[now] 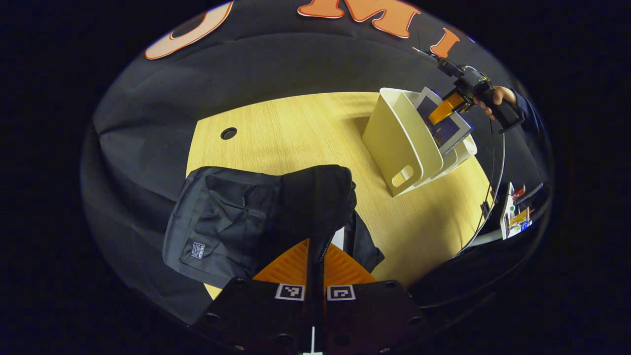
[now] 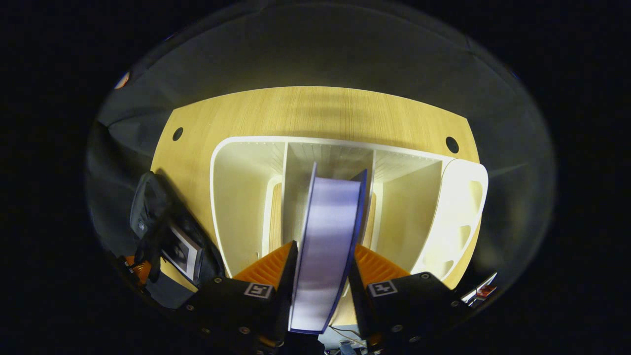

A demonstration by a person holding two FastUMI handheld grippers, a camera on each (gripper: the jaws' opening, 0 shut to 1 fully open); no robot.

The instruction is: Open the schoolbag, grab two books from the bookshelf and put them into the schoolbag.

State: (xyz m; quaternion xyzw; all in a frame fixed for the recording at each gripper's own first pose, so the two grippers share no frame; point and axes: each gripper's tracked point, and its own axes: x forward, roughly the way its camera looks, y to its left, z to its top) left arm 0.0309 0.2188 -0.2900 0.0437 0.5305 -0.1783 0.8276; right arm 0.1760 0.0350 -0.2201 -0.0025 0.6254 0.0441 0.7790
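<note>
The black schoolbag (image 1: 222, 222) lies at the table's near left. My left gripper (image 1: 315, 246) is shut on a raised fold of the bag's fabric (image 1: 320, 197) and holds it up. The cream bookshelf (image 1: 394, 143) stands at the right, and a blue-covered book (image 1: 451, 130) leans out of its top. My right gripper (image 1: 436, 116), held by a hand (image 1: 498, 96), grips that book. In the right gripper view, my right gripper (image 2: 324, 246) is shut on the book (image 2: 325, 227) over the middle slot of the bookshelf (image 2: 241, 197). The schoolbag (image 2: 157, 222) shows another book (image 2: 183, 252) in its opening.
The wooden table (image 1: 296, 133) has a cable hole (image 1: 228, 133) at the far left and another cable hole (image 2: 451, 144) behind the shelf. A cable (image 1: 498, 162) hangs from the right gripper. Small coloured items (image 1: 515, 212) sit beyond the table's right edge.
</note>
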